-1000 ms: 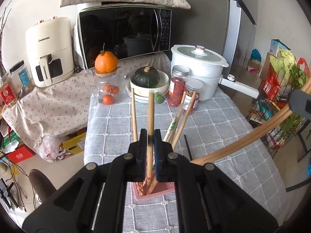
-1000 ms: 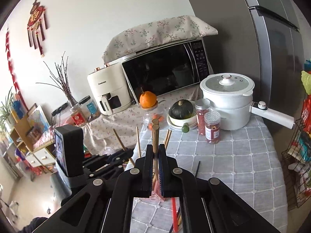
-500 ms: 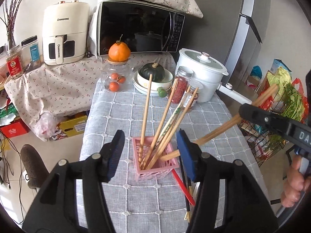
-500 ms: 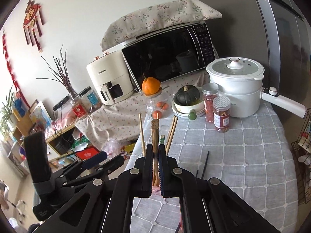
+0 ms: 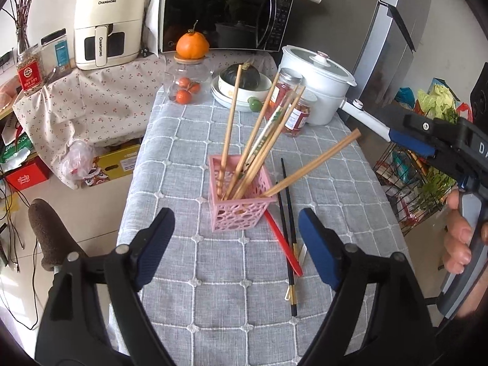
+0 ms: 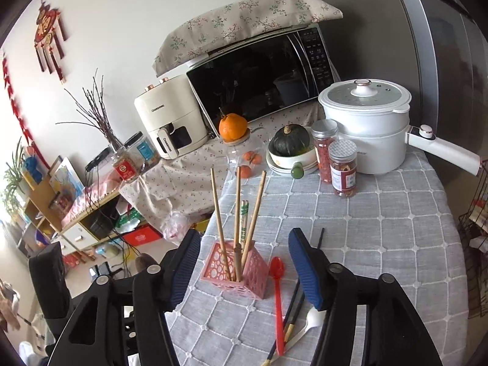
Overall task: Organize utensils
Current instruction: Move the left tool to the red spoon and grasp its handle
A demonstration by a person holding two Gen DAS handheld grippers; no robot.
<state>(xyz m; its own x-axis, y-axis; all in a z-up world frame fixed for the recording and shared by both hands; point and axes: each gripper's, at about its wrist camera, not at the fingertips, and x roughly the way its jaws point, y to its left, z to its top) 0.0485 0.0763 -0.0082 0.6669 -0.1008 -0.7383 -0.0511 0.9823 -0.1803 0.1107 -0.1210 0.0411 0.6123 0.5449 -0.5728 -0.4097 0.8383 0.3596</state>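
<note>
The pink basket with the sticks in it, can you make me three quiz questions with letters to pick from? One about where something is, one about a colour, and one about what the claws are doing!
1. Where does the red spoon lie?
A. On the tablecloth beside the pink basket
B. Inside the microwave
C. On top of the white pot

2. What colour is the basket that holds the wooden chopsticks?
A. Blue
B. Pink
C. Yellow

3. What is between the left claw fingers?
A. A chopstick, gripped
B. A jar
C. Nothing, the claw is opening

Answers: 1 A, the spoon rests flat on the grey cloth next to the basket. 2 B, its lattice walls are pink. 3 C, the blue pads stand wide apart with only tablecloth showing between them.
</note>
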